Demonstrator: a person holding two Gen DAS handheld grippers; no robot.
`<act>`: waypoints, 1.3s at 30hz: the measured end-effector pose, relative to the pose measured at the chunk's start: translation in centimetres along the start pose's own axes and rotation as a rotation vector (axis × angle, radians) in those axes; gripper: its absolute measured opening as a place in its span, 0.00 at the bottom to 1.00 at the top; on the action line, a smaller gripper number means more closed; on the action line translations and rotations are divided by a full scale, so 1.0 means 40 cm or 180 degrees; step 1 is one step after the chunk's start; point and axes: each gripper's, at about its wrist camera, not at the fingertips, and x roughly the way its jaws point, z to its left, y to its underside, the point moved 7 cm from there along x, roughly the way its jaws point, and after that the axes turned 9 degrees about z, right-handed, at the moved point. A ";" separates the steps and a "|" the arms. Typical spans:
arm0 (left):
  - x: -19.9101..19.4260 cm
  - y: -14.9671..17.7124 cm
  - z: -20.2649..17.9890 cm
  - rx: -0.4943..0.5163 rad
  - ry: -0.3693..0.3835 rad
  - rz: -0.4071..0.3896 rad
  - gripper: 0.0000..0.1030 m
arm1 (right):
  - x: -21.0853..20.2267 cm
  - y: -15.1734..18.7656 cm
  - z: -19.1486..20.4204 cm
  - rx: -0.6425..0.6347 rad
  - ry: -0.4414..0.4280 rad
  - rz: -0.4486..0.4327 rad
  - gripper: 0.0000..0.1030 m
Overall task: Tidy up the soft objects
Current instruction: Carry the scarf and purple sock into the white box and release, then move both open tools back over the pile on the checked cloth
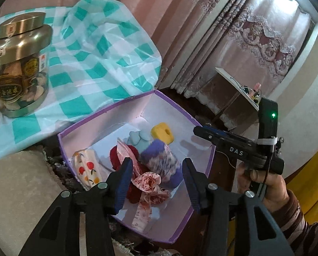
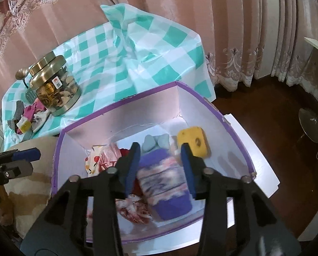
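Observation:
A purple-rimmed white box (image 1: 90, 117) (image 2: 116, 104) holds soft things: a purple and pink rolled cloth (image 1: 159, 160) (image 2: 165, 183), a yellow sponge (image 1: 162, 132) (image 2: 193, 141), a pale blue cloth (image 1: 138, 139) (image 2: 154, 143), a dark red cloth (image 1: 116, 155), a pink floral scrunchie (image 1: 147, 181) and a fruit-print cloth (image 1: 86, 166) (image 2: 91, 160). My left gripper (image 1: 156, 183) is open above the scrunchie. My right gripper (image 2: 161, 166) is open above the purple roll, empty. The right gripper also shows in the left wrist view (image 1: 223, 140), at the box's right rim.
A gold-lidded glass jar (image 1: 18, 64) (image 2: 54, 83) stands on a teal checked cloth (image 1: 99, 53) (image 2: 137, 53). A small pile of cloths and a yellow sponge (image 2: 26, 117) lies left of the jar. Pink curtains hang behind. A dark wooden floor (image 2: 265, 111) lies to the right.

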 end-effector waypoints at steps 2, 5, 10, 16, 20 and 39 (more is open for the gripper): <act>-0.010 0.001 0.012 -0.0043 -0.0020 -0.0024 0.48 | -0.003 -0.002 0.003 -0.0008 -0.0011 -0.0011 0.45; -0.025 -0.002 0.030 -0.0083 -0.0071 -0.0079 0.48 | -0.001 -0.005 0.018 -0.0054 -0.0033 -0.0010 0.45; -0.077 -0.001 0.078 -0.0160 -0.0192 -0.0206 0.48 | -0.002 -0.010 0.062 -0.0186 -0.0048 -0.0030 0.45; -0.161 0.015 0.169 -0.0340 -0.0393 -0.0383 0.48 | -0.009 -0.024 0.144 -0.0296 -0.0231 -0.0059 0.51; -0.226 0.041 0.242 -0.0508 -0.0538 -0.0501 0.48 | -0.007 -0.030 0.228 -0.0466 -0.0340 -0.0050 0.52; -0.459 0.188 0.547 -0.1223 -0.1022 -0.0776 0.48 | 0.064 -0.017 0.713 -0.1458 -0.0989 0.0150 0.63</act>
